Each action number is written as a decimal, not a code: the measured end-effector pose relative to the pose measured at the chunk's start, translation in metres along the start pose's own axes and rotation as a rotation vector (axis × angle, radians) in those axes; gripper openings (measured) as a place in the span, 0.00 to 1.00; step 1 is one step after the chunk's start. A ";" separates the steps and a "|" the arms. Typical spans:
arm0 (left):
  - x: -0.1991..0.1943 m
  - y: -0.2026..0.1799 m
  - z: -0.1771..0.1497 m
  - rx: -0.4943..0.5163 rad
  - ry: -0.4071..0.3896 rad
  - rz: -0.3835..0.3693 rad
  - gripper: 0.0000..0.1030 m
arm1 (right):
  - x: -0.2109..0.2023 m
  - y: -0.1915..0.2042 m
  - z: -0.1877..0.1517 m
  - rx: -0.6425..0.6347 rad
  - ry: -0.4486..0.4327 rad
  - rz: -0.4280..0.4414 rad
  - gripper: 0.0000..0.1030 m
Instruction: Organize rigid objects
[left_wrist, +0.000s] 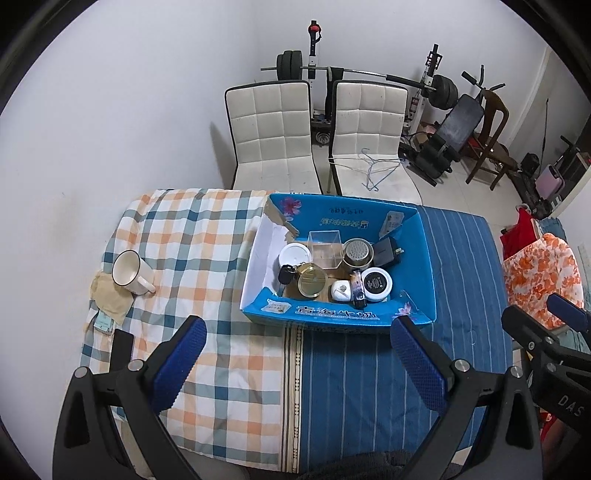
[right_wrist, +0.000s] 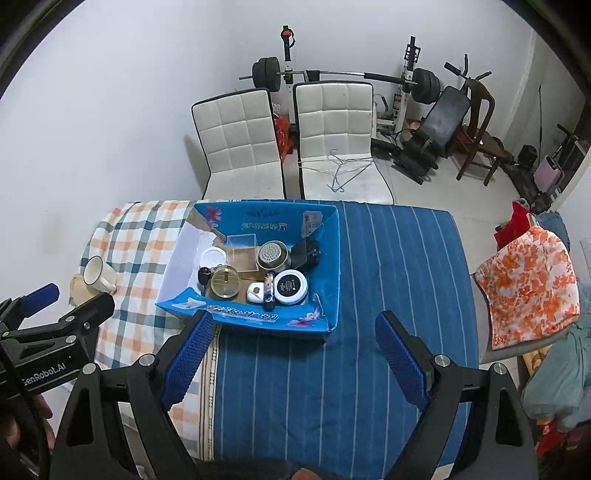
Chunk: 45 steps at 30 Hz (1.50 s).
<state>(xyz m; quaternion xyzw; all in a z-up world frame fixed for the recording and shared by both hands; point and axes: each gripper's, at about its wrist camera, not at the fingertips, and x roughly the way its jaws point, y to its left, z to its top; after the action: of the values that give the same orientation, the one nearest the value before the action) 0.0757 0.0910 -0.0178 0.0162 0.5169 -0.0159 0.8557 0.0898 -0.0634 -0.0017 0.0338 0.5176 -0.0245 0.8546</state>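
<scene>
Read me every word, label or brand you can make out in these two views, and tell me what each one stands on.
"DAS": on the right gripper body, cut off at the frame edge.
"GenRobot.AI": on the left gripper body; the first letter is partly hidden.
Blue box walls: large Chinese lettering, too distorted to quote.
Black jar lid: white print too small to read.
Paper labels on the box: blurred.

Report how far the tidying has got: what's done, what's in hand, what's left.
Done: the blue box already holds the small items, among them the clear case, gold tin, black-lidded jar and charger. In hand: nothing; the left gripper and right gripper both stand open above the table. Left: the white mug sits outside the box on the checked cloth.
</scene>
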 end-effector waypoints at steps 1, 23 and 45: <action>0.000 0.000 0.000 0.001 -0.001 0.000 0.99 | 0.001 -0.001 -0.001 0.003 0.005 0.003 0.89; -0.020 0.006 0.003 -0.005 -0.068 0.029 0.99 | -0.010 -0.002 -0.001 0.033 -0.041 -0.022 0.89; -0.021 0.005 0.002 0.001 -0.071 0.034 0.99 | -0.011 -0.001 0.001 0.042 -0.031 -0.023 0.89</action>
<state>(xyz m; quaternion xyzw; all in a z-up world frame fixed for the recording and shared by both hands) 0.0673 0.0958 0.0019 0.0246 0.4858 -0.0022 0.8737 0.0859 -0.0648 0.0082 0.0456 0.5039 -0.0457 0.8614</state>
